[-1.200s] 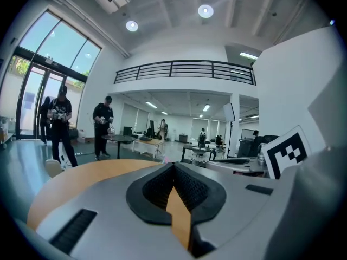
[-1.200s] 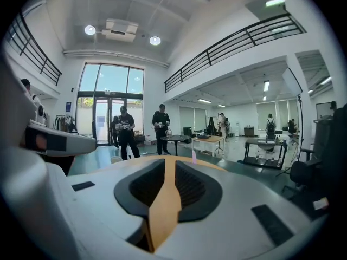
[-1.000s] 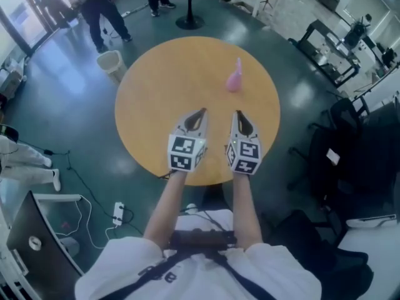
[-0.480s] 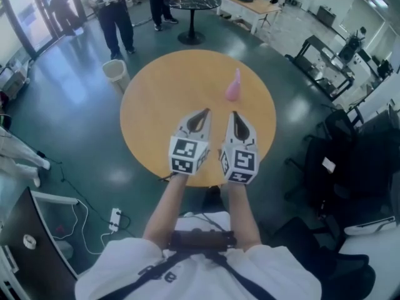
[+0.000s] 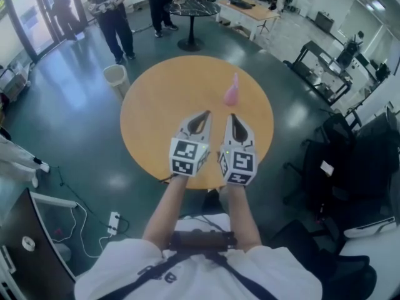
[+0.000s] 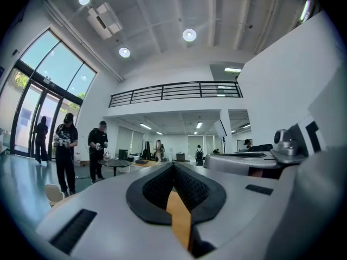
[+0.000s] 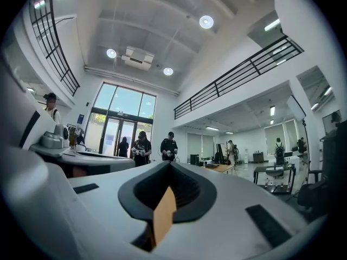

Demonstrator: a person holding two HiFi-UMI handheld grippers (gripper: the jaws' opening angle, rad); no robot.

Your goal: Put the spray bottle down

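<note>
A pink spray bottle (image 5: 232,92) stands upright on the round wooden table (image 5: 156,105), toward its far right part. Nothing holds it. My left gripper (image 5: 201,114) and right gripper (image 5: 232,116) hover side by side over the near part of the table, pointing level and away from me, well short of the bottle. Both are shut with nothing between their jaws. In the left gripper view the left gripper (image 6: 173,164) has its dark pads meeting at the tip, and the right gripper (image 7: 170,164) looks the same in the right gripper view. Neither gripper view shows the bottle.
A white bin (image 5: 115,75) stands on the floor left of the table. Beyond it are two people (image 5: 112,5) and a small dark round table (image 5: 192,8). Dark chairs (image 5: 350,149) crowd the right side. A power strip (image 5: 114,219) and cables lie at the near left.
Both grippers have risen a little above the table, still side by side and shut. The spray bottle has stayed standing where it was.
</note>
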